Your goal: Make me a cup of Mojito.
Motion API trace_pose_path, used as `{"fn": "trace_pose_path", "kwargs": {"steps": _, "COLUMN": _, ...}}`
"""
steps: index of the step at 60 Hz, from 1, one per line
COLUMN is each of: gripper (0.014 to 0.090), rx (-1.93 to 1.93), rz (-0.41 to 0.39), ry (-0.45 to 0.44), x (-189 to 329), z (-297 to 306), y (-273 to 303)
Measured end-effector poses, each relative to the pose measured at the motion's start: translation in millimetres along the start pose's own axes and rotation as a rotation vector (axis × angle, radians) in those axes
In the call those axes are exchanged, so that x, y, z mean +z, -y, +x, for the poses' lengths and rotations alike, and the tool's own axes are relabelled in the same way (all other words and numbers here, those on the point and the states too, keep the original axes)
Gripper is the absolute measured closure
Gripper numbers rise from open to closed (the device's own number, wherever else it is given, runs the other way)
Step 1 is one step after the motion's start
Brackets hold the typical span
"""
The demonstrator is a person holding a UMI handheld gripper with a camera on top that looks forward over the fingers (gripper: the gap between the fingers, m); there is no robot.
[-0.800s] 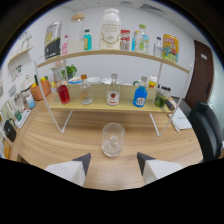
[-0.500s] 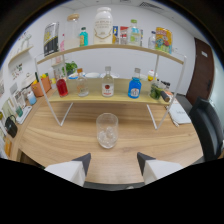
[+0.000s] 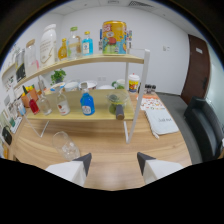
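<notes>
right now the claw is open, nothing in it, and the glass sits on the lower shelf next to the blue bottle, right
Not quite. The gripper view shows the glass on the table, in front of the shelf and just ahead of the claw's left finger. The blue bottle is on the lower shelf. The claw is open and empty.

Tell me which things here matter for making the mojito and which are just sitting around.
For the job:
- clear glass on the table, ahead and to the left of the open, empty gripper
- green sprig on the upper shelf
- blue bottle, possibly an ingredient

Lying about:
- papers on the table
- big colourful tin on top
- black chair
</notes>
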Motion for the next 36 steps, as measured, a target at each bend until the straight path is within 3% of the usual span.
{"fn": "trace_pose_path", "kwargs": {"steps": 13, "gripper": 0.0197, "rx": -0.013, "rz": 0.082, "ry": 0.048, "x": 41, "z": 7, "y": 63}}
{"fn": "trace_pose_path", "kwargs": {"steps": 22, "gripper": 0.0217, "rx": -0.022, "rz": 0.089, "ry": 0.057, "x": 72, "z": 8, "y": 86}}
{"fn": "trace_pose_path", "kwargs": {"steps": 29, "gripper": 0.0327, "rx": -0.022, "rz": 0.061, "ry": 0.046, "x": 92, "z": 11, "y": 89}}
{"fn": "trace_pose_path", "kwargs": {"steps": 36, "gripper": 0.0523, "rx": -0.011, "rz": 0.016, "ry": 0.037, "x": 106, "z": 14, "y": 85}}
